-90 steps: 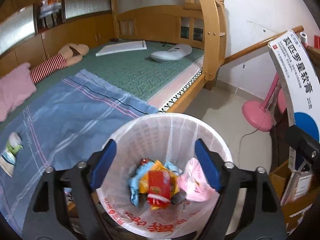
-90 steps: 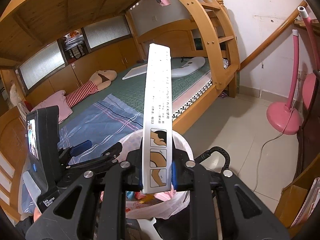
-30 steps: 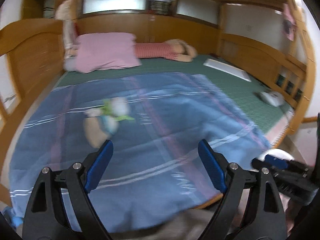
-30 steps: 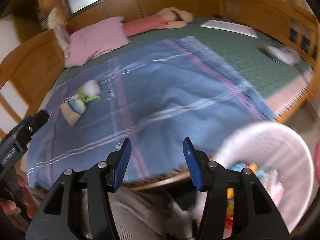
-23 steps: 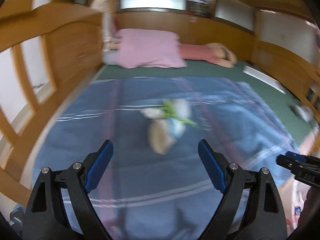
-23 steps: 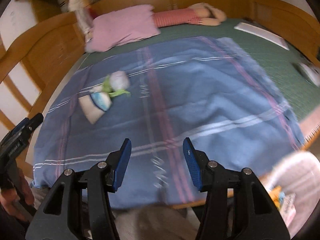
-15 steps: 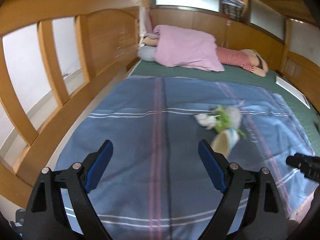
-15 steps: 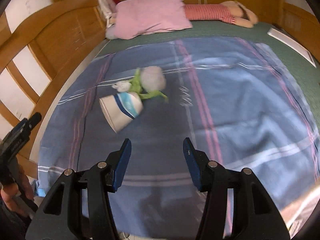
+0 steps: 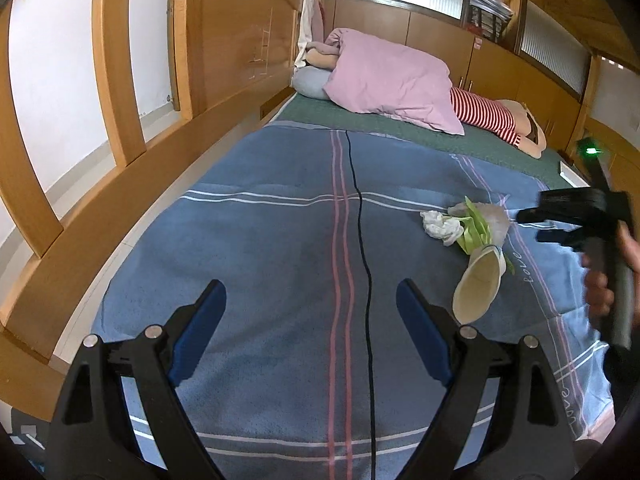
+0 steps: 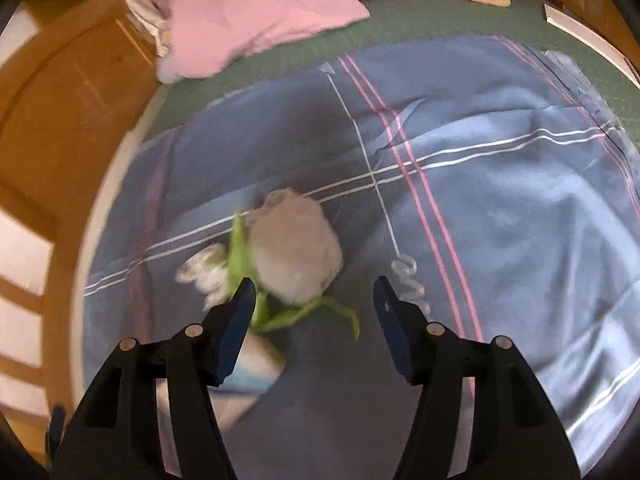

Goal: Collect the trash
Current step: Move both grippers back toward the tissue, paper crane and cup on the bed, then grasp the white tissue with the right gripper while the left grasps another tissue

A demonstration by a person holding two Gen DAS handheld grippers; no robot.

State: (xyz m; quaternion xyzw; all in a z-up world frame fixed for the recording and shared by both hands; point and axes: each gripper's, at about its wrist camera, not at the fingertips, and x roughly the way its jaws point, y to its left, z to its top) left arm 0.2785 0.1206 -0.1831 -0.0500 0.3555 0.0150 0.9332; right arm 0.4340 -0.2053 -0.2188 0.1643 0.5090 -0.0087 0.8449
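A small pile of trash lies on the blue striped blanket [image 9: 280, 248]: a paper cup [image 9: 478, 286] on its side, a crumpled white tissue [image 9: 440, 227], a green strip [image 9: 474, 228] and a grey-white wad [image 9: 496, 216]. My left gripper [image 9: 310, 312] is open and empty, low over the blanket, left of the pile. My right gripper [image 10: 314, 312] is open and empty just above the wad [image 10: 294, 246], with the cup [image 10: 246, 376] under its left finger. It shows at the right of the left wrist view [image 9: 576, 216].
A pink pillow [image 9: 392, 76] and a striped plush toy [image 9: 492, 118] lie at the head of the bed. A wooden bed rail [image 9: 120, 120] runs along the left side. A white flat board [image 10: 584, 30] lies on the green mat at far right.
Both grippers swung from the trash bin over to the bed. The right gripper, which held a white box, is empty and has closed in on the trash pile.
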